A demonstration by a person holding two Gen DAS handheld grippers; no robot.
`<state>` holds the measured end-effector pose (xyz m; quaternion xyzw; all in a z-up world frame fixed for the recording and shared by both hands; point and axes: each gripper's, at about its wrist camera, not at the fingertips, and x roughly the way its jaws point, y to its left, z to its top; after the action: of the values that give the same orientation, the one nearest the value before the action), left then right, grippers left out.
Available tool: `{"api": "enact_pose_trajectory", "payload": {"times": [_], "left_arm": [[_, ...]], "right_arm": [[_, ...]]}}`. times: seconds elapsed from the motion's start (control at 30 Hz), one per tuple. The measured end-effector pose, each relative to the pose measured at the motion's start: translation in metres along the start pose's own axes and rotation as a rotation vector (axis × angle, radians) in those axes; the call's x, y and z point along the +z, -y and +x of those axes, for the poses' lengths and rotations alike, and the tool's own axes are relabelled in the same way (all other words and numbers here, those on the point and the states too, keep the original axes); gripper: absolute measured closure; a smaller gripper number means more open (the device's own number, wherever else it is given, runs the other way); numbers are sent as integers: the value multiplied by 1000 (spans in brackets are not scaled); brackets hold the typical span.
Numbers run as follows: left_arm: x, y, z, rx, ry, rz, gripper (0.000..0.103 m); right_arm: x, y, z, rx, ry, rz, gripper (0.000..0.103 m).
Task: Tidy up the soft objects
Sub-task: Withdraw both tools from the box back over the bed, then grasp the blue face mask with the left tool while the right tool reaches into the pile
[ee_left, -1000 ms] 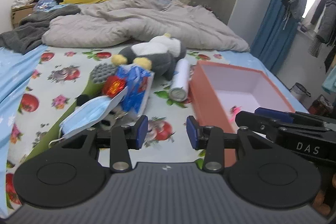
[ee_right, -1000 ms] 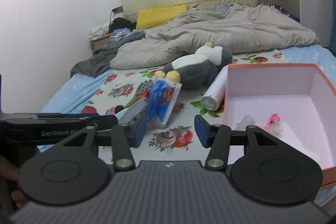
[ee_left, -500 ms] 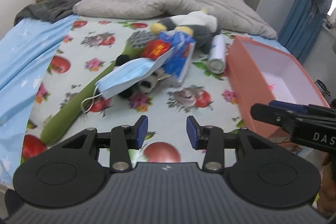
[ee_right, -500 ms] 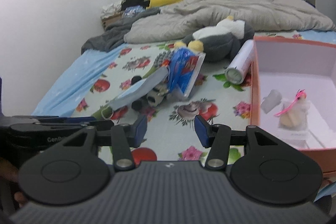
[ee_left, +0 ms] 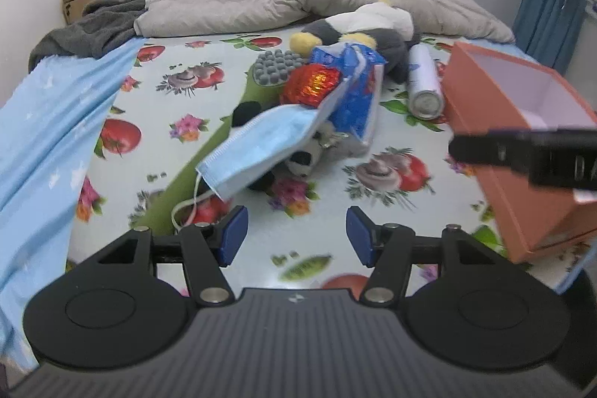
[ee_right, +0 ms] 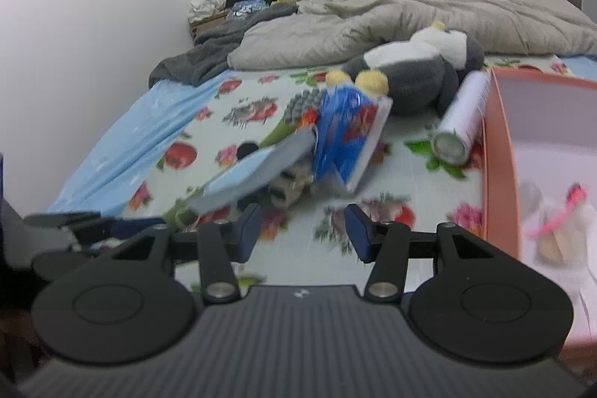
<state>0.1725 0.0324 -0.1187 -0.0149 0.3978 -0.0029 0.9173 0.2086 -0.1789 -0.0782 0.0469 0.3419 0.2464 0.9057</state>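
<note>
From the left wrist camera, the left gripper (ee_left: 294, 235) hangs over the bed with the fruit-print sheet (ee_left: 156, 122), its jaws wide apart and holding nothing. A light blue paper face mask (ee_left: 265, 144) lies just ahead on a heap of soft toys, maybe the easiest one to grab first

From the right wrist camera, the right gripper (ee_right: 303, 232) is spread wide and empty too. The orange cardboard box with a white inside (ee_right: 500, 152) sits beside the heap, probably so soft things can drop in. The grey and white plush penguin (ee_right: 414, 73) lies farther back
</note>
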Motion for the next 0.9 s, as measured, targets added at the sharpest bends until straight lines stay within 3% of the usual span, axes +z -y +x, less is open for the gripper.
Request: {"api": "enact_pose_trajectory", "payload": {"times": [0.37,0.77,0.9], "left_arm": [[31,-24,61,43,4,21,39],[33,-36,98,24,-21,72,41],[32,-37,104,13,-28,88,53]], "right_arm": [[65,-7,81,15,60,-13,51],[84,-19,153,-34,-37,-160,51],[81,-20,169,-58,-87,-208,51]]}}
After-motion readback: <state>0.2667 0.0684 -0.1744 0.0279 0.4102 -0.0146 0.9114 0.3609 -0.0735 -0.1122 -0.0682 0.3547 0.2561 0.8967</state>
